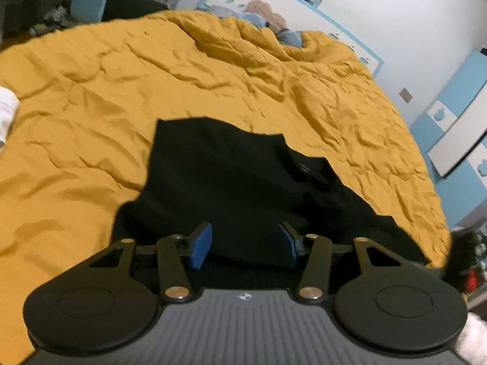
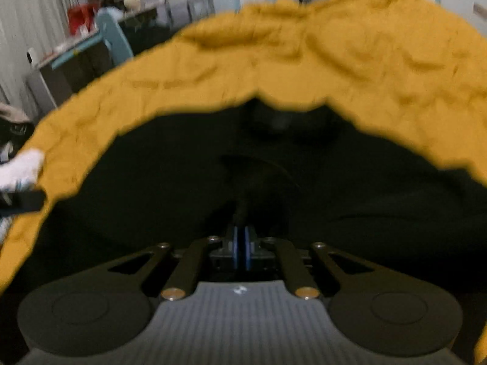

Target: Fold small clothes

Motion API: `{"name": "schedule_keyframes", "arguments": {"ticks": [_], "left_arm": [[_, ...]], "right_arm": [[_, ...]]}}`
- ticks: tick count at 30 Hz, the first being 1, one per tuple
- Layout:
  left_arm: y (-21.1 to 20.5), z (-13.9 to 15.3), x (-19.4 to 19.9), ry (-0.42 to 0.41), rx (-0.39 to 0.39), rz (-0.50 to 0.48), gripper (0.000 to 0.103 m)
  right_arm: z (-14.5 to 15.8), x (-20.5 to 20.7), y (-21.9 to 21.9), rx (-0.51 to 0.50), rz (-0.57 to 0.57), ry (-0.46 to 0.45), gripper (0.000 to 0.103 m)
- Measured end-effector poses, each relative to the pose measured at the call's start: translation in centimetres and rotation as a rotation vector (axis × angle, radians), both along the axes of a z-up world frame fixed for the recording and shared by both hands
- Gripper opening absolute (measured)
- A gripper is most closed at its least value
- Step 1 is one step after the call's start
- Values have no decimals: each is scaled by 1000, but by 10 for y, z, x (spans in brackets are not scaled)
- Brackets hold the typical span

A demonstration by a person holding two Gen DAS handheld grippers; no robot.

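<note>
At the far left edge of the left wrist view a bit of white cloth lies on the mustard-yellow duvet, which is rumpled and covers the whole bed. Toward the middle, a black garment lies spread on the duvet, its collar pointing to the far right side; it looks partly folded, though the dark fabric hides the creases. The left tongs hover just over the near edge of the garment with their blue pads wide apart and nothing between them. Behind the bed, at its head, a plush toy sits against the white wall, and a blue-and-white cabinet stands at the right.

In the right wrist view, which is blurred, a white sock-like cloth shows at the left edge beside the duvet, with grey shelving beyond it. The black garment fills the middle of the picture. The right tongs are closed, their blue pads nearly touching, and a raised ridge of the black fabric runs right into them, so they appear to pinch a fold of the garment. The duvet arcs round the garment's far edge to the right.
</note>
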State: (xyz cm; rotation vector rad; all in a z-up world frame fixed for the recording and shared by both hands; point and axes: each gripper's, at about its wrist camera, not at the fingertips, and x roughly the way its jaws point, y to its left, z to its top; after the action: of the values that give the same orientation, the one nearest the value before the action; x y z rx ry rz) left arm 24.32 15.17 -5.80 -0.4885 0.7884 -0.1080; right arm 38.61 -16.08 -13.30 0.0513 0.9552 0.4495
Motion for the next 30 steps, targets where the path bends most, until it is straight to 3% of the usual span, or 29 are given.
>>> {"name": "schedule_keyframes", "arguments": {"ticks": [3,7,11,18,26,30], "left_arm": [[-3,-4,2,4,-32,-28,57],[-12,-9,8,7,-86,-60,61],[-20,-11,15,6,-138,-84,64],[-36,-24,37,25,-234,-142,70],[-64,-55,77,78,-327,-130,71],[-72,-65,92,107,-394,-111,83]], "right_arm": [[-14,-3,1,29,-5,48,7],[-8,-11,-7,165,44,111,35],[15,-25,-22,223,65,82,43],[30,-42,-87,130,-123,-32,43],[20,-69,-163,137,-279,-36,44],[11,-80,-177,147,-310,-20,44]]}}
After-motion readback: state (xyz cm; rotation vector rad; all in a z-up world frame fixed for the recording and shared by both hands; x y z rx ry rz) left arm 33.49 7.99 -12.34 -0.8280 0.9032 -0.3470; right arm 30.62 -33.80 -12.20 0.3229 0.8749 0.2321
